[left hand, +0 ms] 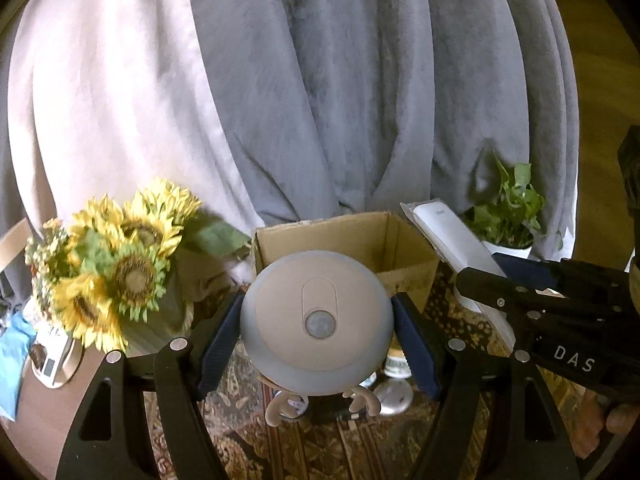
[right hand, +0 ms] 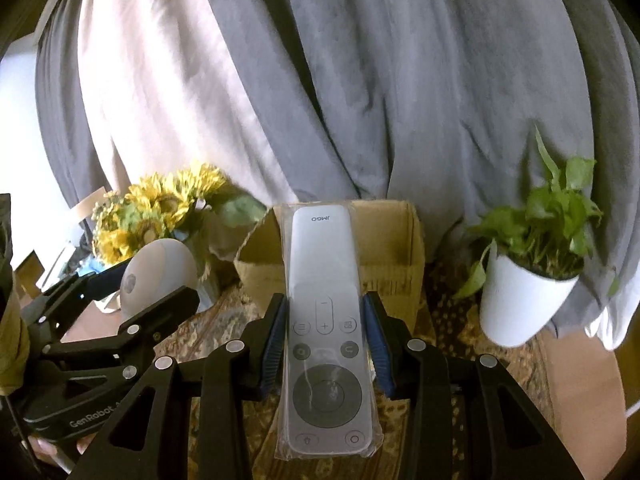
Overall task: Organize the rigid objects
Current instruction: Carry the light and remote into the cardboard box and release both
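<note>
Your left gripper (left hand: 318, 328) clamps the smooth round sensor light (left hand: 316, 322), just short of the open cardboard box (left hand: 384, 240). Your right gripper (right hand: 326, 344) pinches the slim plastic-wrapped remote (right hand: 324, 320), near the box's front edge. Box interior looks free.

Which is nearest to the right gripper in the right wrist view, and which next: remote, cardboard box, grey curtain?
1. Remote: clamped between the right gripper fingers, in clear wrap.
2. Cardboard box: just behind the remote's far end, open top.
3. Grey curtain: backdrop behind the box.
</note>
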`<state>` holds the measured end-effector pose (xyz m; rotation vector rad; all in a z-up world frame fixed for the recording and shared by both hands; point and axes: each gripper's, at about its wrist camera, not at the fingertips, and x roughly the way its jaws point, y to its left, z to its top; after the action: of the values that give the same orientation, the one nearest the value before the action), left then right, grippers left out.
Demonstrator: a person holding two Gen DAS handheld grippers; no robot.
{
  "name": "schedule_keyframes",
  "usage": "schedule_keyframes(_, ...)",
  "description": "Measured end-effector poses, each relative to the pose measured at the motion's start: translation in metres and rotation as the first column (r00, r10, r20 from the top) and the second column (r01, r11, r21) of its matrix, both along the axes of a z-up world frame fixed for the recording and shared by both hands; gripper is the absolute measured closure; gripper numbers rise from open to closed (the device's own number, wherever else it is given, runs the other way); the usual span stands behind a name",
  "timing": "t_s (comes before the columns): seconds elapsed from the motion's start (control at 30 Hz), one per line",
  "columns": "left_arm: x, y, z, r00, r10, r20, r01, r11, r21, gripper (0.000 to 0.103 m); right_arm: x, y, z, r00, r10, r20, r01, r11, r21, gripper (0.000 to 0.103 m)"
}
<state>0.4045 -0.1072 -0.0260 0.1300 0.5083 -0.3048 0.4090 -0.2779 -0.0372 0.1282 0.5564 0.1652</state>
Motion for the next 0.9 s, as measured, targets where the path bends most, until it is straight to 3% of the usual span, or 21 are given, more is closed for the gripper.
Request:
schedule_keyframes(0.23,0.037,-0.005,0.006,1.000,0.010,0.000,-0.010,1.000,0.009,0.029,0.038,-0.007,0.011,1.000,0.023,-0.011,-0.023,1.000,-0.004,0.063)
schedule_keyframes(0.57,0.089,-0.016,0.013,1.000,-0.002,-0.025,0.003,0.998,0.056,0.029,0.097,-0.006,0.024,0.997,0.075,-0.036,-0.078,0.993,-0.084,0.063)
schedule_keyframes(0.9,0.135,-0.033,0.001,0.994,-0.017,-0.105,0.031,0.990,0.136,0.029,0.148,0.000,0.011,0.976,0.162,-0.143,-0.185,0.969,-0.166,0.063)
